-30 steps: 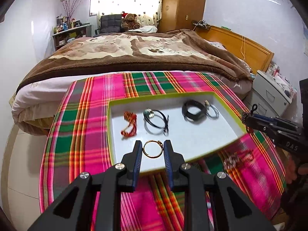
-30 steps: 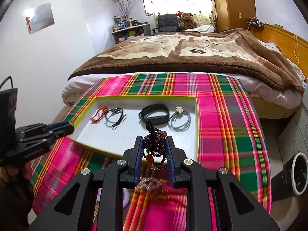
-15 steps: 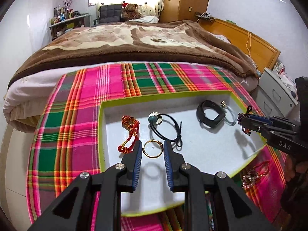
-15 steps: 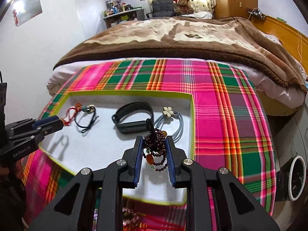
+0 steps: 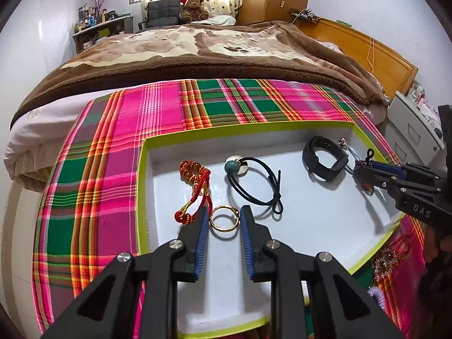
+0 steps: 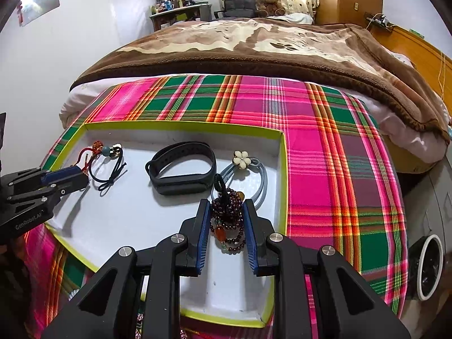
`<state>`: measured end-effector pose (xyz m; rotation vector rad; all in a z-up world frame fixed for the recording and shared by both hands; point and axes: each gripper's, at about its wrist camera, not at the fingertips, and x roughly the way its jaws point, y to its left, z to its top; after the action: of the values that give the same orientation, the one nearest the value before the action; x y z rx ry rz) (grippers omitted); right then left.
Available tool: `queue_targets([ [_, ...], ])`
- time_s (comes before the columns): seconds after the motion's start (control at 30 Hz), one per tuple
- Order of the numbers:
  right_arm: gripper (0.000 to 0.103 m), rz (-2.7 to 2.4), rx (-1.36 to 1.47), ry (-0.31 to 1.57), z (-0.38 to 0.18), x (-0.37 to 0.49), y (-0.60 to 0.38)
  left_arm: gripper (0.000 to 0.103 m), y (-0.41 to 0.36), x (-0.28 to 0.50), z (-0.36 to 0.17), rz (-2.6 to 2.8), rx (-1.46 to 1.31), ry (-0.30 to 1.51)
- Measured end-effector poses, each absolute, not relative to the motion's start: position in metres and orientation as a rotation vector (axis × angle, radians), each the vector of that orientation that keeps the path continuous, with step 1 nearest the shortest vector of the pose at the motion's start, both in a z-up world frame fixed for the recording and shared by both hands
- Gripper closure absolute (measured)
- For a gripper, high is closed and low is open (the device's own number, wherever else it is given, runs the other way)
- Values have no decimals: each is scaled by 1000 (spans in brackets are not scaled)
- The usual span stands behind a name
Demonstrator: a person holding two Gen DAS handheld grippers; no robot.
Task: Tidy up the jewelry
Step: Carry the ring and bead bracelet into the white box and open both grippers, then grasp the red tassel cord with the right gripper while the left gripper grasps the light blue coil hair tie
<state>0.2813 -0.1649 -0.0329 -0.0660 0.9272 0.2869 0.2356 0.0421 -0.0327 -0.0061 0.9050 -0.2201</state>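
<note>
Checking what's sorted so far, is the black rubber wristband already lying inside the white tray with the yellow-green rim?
Yes, the black rubber wristband lies flat on the floor of the white tray.

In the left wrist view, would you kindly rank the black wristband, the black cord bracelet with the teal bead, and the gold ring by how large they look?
1. Black cord bracelet with teal bead, the widest loop.
2. Black wristband, somewhat smaller, though it lies farther off.
3. Gold ring, clearly smallest despite being nearest, pinched in the left gripper.

One tray (image 5: pixel 142 186); inside it, one red cord bracelet (image 5: pixel 195 186), one black cord bracelet (image 5: pixel 254 180), one black wristband (image 6: pixel 180 172), one grey flower hair tie (image 6: pixel 245 166); two grippers, holding one gold ring (image 5: pixel 224 221) and one garnet bead bracelet (image 6: pixel 228 220)
</note>
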Motion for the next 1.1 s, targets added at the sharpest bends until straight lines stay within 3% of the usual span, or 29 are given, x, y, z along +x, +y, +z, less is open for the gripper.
queue_targets([
  [0.23,78,275,-78,925,-33,282,-163,78,44,237,-33,-217,-13,910],
  [0.33,76,268,-78,921,-33,282,-163,69,45,237,-33,-212,-15,912],
  [0.53,73,270,-45,911,-30,280,-169,65,45,234,-28,-219,-25,900],
  [0.7,59,284,-19,896,-24,276,-171,61,43,227,-19,-234,-37,880],
  [1.1,59,319,16,816,5,235,-176,57,35,182,10,-277,-53,804],
])
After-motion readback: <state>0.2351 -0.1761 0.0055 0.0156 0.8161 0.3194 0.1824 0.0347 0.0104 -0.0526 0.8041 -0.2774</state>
